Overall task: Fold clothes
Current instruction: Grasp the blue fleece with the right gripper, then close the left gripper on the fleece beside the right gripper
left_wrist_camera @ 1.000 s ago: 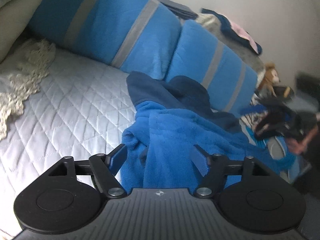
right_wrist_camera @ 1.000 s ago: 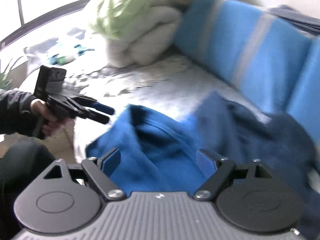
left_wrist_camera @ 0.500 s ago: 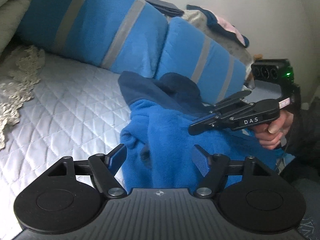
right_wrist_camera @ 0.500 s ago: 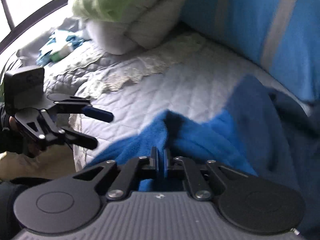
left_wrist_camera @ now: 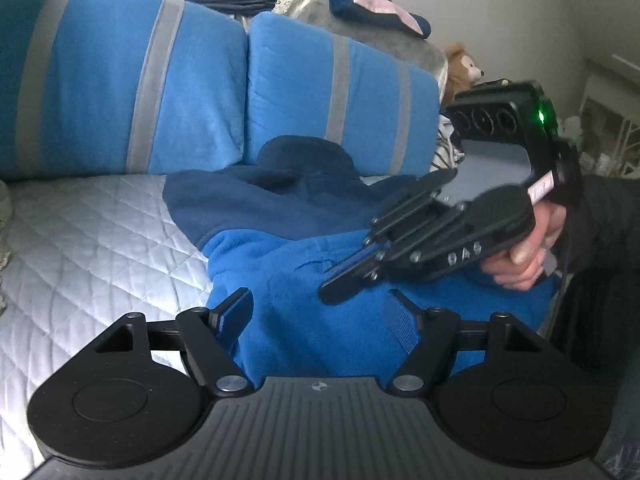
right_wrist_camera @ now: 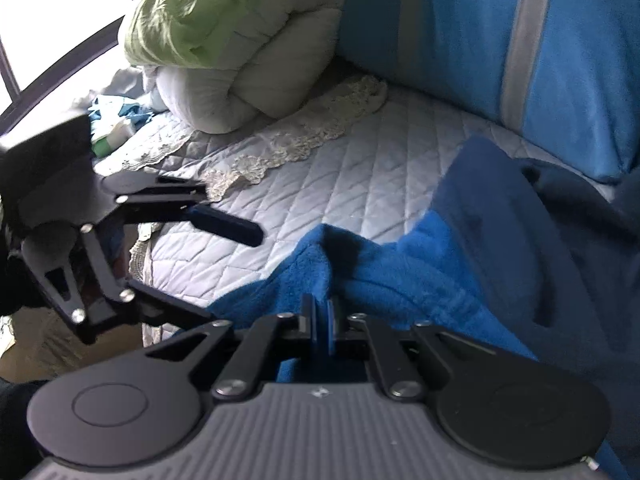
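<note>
A fleece garment [left_wrist_camera: 320, 340] [right_wrist_camera: 400, 280], bright blue with a navy upper part [left_wrist_camera: 280, 192], lies crumpled on a quilted pale grey cover [left_wrist_camera: 100, 248]. My left gripper [left_wrist_camera: 320, 312] hovers open just above the garment's near edge, nothing pressed between its pads; the right wrist view shows it at the left [right_wrist_camera: 230, 276]. My right gripper [right_wrist_camera: 324, 316] is shut, pinching a raised ridge of the bright blue fleece. In the left wrist view it [left_wrist_camera: 336, 292] comes in from the right, held by a hand [left_wrist_camera: 520, 256], its tip on the fleece.
Two blue cushions with grey stripes [left_wrist_camera: 340, 96] line the back, with folded clothes [left_wrist_camera: 352, 4] and a teddy bear [left_wrist_camera: 460, 64] behind. A rolled duvet, white and green [right_wrist_camera: 240, 40], and a lace-edged cloth [right_wrist_camera: 288, 140] lie further along the cover. A window [right_wrist_camera: 48, 20] is at far left.
My right gripper went from open to shut and sank onto the blue fleece, pinching a ridge. The left gripper stayed open, rolled and shifted; the right gripper came into its view.
</note>
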Available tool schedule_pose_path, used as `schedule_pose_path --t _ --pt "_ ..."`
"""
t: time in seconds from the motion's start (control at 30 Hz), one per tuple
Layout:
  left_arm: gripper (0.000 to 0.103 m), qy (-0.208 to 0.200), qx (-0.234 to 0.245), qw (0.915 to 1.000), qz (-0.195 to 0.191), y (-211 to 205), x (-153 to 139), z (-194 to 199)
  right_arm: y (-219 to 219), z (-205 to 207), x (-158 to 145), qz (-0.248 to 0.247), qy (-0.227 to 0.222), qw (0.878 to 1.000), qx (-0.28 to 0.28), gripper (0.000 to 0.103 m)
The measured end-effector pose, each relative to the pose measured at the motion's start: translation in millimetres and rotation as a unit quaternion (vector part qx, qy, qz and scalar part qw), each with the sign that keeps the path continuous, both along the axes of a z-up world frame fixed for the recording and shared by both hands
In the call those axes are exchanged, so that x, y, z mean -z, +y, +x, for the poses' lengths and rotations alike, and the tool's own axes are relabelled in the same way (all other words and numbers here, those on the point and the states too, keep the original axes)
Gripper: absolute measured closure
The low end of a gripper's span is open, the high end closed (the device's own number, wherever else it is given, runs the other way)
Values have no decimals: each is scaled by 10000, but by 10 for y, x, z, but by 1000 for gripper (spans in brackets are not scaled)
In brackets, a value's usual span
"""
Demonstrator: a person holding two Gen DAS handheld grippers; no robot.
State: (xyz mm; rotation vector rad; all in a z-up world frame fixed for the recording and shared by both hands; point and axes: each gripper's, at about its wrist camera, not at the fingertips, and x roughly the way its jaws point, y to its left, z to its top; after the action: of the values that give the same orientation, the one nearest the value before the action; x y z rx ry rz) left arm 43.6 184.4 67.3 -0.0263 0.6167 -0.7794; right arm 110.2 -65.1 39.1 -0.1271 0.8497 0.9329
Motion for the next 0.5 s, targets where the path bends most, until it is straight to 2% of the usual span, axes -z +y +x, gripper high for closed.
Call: schedule_pose_path --t 0.17,0.3,0.5 --pt "31 334 -8 9992 -208 110 65 203 101 61 98 -23 -66 9999 -130 97" --pt "31 776 -258 9955 -487 268 161 406 146 89 165 11 -117 9998 -164 97" --pt "31 1117 -96 9921 -555 295 263 568 232 88 238 117 -279 9993 -229 97"
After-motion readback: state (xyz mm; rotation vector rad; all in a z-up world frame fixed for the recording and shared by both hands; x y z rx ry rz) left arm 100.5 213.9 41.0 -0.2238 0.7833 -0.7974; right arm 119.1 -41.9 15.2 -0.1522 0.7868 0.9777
